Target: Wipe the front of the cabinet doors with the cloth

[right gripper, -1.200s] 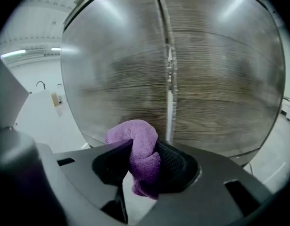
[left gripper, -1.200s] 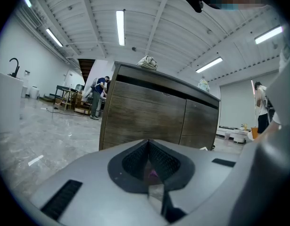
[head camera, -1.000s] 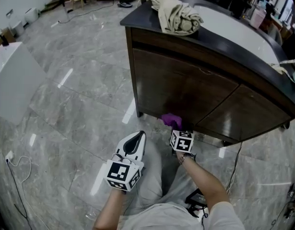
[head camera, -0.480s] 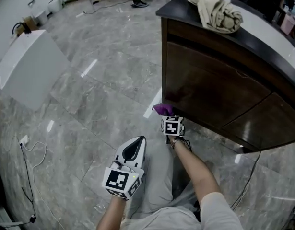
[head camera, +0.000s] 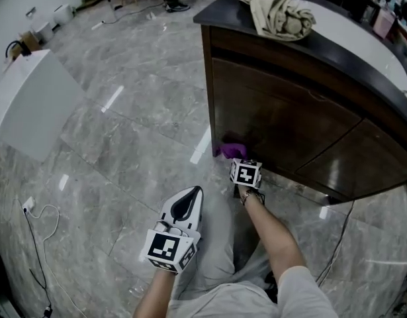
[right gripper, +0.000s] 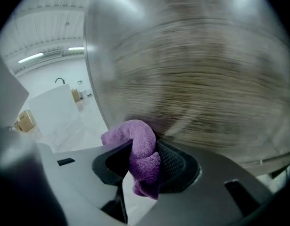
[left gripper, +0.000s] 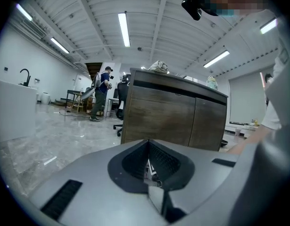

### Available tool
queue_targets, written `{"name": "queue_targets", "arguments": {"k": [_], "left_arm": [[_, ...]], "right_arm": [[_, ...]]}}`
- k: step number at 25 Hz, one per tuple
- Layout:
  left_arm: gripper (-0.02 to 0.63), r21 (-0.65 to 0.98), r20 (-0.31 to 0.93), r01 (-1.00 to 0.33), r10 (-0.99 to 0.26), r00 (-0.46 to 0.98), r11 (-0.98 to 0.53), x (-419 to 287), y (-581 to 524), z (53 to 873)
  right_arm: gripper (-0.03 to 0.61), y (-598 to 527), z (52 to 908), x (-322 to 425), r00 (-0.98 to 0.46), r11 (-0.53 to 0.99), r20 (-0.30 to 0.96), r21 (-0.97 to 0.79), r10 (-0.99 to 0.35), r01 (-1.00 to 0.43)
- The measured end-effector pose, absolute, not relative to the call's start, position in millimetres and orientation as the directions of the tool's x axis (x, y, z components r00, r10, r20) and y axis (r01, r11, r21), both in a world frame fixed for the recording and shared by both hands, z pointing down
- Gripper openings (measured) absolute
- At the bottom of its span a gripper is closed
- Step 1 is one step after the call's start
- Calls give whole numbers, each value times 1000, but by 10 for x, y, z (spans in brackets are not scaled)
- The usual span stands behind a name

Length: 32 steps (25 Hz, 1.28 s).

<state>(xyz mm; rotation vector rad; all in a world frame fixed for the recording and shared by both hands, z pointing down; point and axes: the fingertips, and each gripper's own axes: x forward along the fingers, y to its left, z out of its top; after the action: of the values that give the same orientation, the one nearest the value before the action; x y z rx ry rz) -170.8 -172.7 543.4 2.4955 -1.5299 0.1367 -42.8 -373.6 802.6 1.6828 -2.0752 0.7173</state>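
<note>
The right gripper (head camera: 235, 159) is clamped on a purple microfibre cloth (head camera: 229, 150). In the right gripper view the bunched cloth (right gripper: 141, 147) fills the gap between the jaws of that gripper (right gripper: 145, 160), with a rounded loop rising above them and a short tail hanging below. The loop lies against the front of the dark brown wooden cabinet (head camera: 276, 121), low down at the left corner of its left-hand door, just above the grey marble floor (head camera: 124, 131). In that close view the wood grain (right gripper: 196, 74) is blurred.

The left gripper (head camera: 190, 193) hangs low over the floor beside the person's grey-trousered leg (head camera: 220, 244), well apart from the cabinet. In its own view the jaws of this gripper (left gripper: 148, 161) are pressed together with nothing between them.

A crumpled beige fabric bundle (head camera: 276, 8) rests on the cabinet's dark top surface (head camera: 335, 52). A white slanted panel (head camera: 28, 101) stands on the floor, far to the left.
</note>
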Motion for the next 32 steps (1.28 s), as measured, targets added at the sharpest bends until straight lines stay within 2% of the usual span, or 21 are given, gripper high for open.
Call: {"name": "queue_targets", "arguments": {"k": [12, 21, 25, 32], "left_arm": [[6, 150, 172, -829, -812, 558, -538, -1116, -1771, 5398], [6, 138, 175, -823, -804, 568, -552, -966, -1679, 5377], [6, 131, 177, -820, -801, 572, -557, -882, -1635, 5361], [6, 113, 183, -802, -781, 597, -587, -607, -1623, 5364]], "right_arm": [[153, -3014, 8171, 1492, 32, -97, 660, -62, -750, -993], [153, -2742, 8093, 2207, 117, -182, 656, -32, -746, -983], [153, -2628, 8048, 2500, 127, -175, 655, -7, -745, -985], [153, -2117, 8072, 3708, 291, -335, 663, 65, -690, -940]]}}
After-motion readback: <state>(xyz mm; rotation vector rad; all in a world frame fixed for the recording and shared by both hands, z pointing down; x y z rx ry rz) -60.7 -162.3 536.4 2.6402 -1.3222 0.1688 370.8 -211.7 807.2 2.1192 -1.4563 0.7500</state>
